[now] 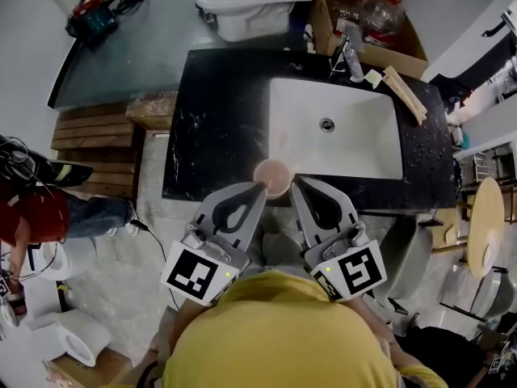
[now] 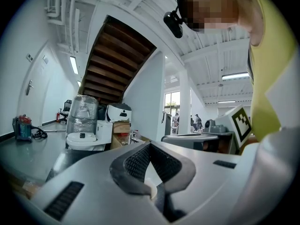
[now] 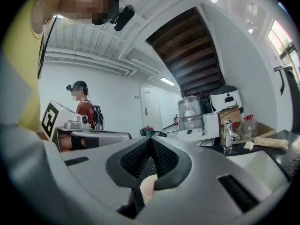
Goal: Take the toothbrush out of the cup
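Note:
A pinkish cup (image 1: 272, 176) stands at the front edge of the black counter (image 1: 218, 128), just before the white sink (image 1: 339, 128). From above its inside looks bare and no toothbrush shows in it. My left gripper (image 1: 262, 187) lies close to the cup's near left side, its jaws shut with nothing between them. My right gripper (image 1: 294, 183) is close by the cup's right side, also shut and empty. The cup's pale rim peeks under the left gripper (image 2: 150, 144) and the right gripper (image 3: 151, 138) in their own views.
A tap (image 1: 349, 55) stands behind the sink, with pale wooden sticks (image 1: 406, 93) on the counter at the back right. Beyond are a toilet (image 1: 242, 2) and a cardboard box (image 1: 367, 14). A wooden pallet (image 1: 93, 136) and a person in red (image 1: 32, 217) are at the left.

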Demonstrator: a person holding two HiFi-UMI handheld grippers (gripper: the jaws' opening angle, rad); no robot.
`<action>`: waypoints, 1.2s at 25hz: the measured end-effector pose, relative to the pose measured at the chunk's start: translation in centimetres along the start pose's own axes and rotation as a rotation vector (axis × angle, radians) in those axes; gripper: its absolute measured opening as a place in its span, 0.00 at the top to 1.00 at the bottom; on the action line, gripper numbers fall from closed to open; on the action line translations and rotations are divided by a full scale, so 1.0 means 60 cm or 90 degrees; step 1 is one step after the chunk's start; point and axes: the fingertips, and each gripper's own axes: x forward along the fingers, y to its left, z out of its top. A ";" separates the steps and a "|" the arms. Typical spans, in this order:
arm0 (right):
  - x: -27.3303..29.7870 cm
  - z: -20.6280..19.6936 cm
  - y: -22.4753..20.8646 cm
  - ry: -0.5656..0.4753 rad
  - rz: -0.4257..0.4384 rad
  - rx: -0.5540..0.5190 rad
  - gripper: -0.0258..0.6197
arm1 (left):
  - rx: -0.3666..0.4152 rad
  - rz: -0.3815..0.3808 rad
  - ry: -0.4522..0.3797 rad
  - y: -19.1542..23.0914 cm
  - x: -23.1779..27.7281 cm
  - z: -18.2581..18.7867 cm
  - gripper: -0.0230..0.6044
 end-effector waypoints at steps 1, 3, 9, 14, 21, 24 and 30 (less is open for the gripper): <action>0.003 -0.002 -0.003 0.004 0.003 0.002 0.93 | -0.001 0.002 0.003 0.003 0.004 -0.001 0.95; 0.009 -0.006 -0.011 0.010 0.007 0.005 0.93 | -0.004 0.006 0.008 0.008 0.011 -0.004 0.95; 0.029 -0.024 -0.031 0.019 0.015 0.019 0.93 | -0.009 0.009 0.027 0.023 0.032 -0.021 0.95; 0.043 -0.047 -0.045 0.036 0.024 0.029 0.93 | -0.014 0.012 0.046 0.034 0.051 -0.041 0.95; 0.058 -0.074 -0.062 0.057 0.029 0.048 0.93 | -0.023 0.007 0.069 0.041 0.069 -0.063 0.95; 0.065 -0.081 -0.066 0.063 0.032 0.052 0.93 | -0.027 0.007 0.077 0.043 0.072 -0.071 0.95; 0.077 -0.102 -0.076 0.086 0.032 0.058 0.93 | -0.034 0.008 0.091 0.049 0.075 -0.084 0.95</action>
